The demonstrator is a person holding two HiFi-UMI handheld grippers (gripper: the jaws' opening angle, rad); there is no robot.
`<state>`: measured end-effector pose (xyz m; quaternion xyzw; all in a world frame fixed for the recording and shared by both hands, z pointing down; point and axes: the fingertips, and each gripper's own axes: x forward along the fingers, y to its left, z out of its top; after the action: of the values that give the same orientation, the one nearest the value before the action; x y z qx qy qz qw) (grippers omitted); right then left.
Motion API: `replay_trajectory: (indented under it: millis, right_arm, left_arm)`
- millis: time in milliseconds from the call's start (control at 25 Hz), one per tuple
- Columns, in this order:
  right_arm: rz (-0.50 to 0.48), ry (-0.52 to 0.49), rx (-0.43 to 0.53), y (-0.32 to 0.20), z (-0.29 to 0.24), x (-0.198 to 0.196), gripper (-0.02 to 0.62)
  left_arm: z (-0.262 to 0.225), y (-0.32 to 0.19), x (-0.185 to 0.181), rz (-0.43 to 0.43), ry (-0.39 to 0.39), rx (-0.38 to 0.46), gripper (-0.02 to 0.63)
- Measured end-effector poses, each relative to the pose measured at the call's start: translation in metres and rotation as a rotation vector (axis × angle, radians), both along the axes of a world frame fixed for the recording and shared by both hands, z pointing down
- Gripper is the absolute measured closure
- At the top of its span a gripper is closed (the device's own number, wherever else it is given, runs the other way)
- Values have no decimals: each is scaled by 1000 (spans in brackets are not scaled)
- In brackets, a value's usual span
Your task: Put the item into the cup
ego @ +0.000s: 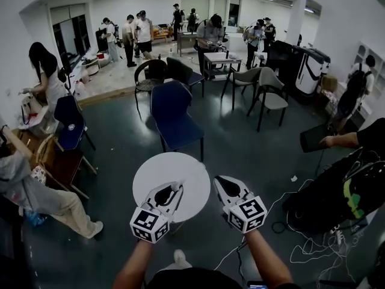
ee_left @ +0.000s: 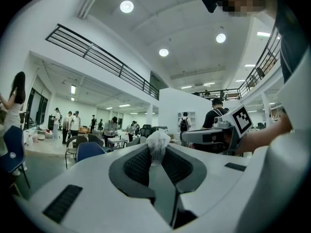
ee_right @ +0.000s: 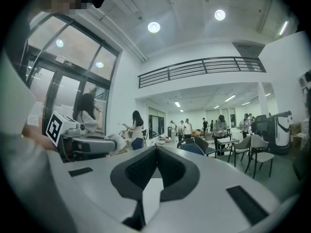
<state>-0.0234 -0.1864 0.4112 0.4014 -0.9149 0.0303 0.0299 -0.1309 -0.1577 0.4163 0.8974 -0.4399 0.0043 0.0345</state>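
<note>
My left gripper (ego: 175, 188) is level over the near part of a round white table (ego: 156, 167). It is shut on a small crumpled white item (ee_left: 158, 141) that sticks up between the fingertips. The item also shows at that gripper's tip in the right gripper view, as a white item (ee_right: 117, 141). My right gripper (ego: 219, 181) is beside it at the table's right rim, its jaws closed together with nothing between them (ee_right: 156, 148). I see no cup in any view.
A blue chair (ego: 174, 116) stands just beyond the table, with more chairs and small tables behind it. A person sits low at the left (ego: 30, 188). Another person and loose white cables (ego: 313, 245) are at the right. Several people stand at the far end.
</note>
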Motion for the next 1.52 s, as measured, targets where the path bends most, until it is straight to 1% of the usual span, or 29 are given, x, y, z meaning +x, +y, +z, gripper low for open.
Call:
replay_trajectory:
  millis: [120,320,760,920,1240,1520]
  right_arm:
    - [17,4,-1,-22,-2,-17,578]
    - [30,20,-10,-51,9,-42,578]
    - [78,54,-45,-88,33,-78,578]
    - [92,70,-62,-100,43,-73,578]
    - [118,65,-93,-118,57,-61,578]
    - [113,63,-124,-141,77,-39,578]
  left_arm:
    - [0,-23,-19,13,8,-4,537]
    - [12,-52,-44,29,13,-12,537]
    - [33,-98,-86,71,25,-38,537]
    - [44,-109,-82,88,25,-54,537]
    - [60,-128,-72,118,10,-83,537]
    - [76,-152,-50,117,-16,-110,537]
